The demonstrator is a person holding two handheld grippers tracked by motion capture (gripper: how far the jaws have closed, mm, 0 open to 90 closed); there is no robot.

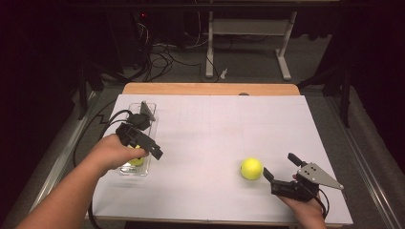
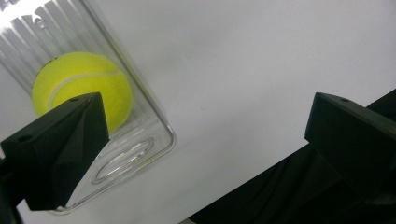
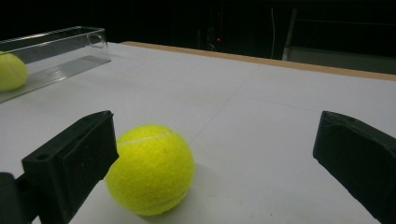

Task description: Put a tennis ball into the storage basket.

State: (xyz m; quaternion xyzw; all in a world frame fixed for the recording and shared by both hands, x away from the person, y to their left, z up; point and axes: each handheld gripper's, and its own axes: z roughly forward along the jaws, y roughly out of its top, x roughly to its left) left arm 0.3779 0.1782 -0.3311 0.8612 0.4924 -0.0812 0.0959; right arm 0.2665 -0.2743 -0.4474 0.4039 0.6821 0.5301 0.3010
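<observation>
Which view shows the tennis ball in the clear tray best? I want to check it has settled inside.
The left gripper view: the tennis ball in the tray lies large against the ribbed floor of the clear tray. The high view has the left hand covering most of it; the right gripper view catches it at the left edge.

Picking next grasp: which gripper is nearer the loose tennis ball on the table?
Right. The right gripper sits just beside the loose tennis ball; the left gripper hovers over the clear tray across the table.
</observation>
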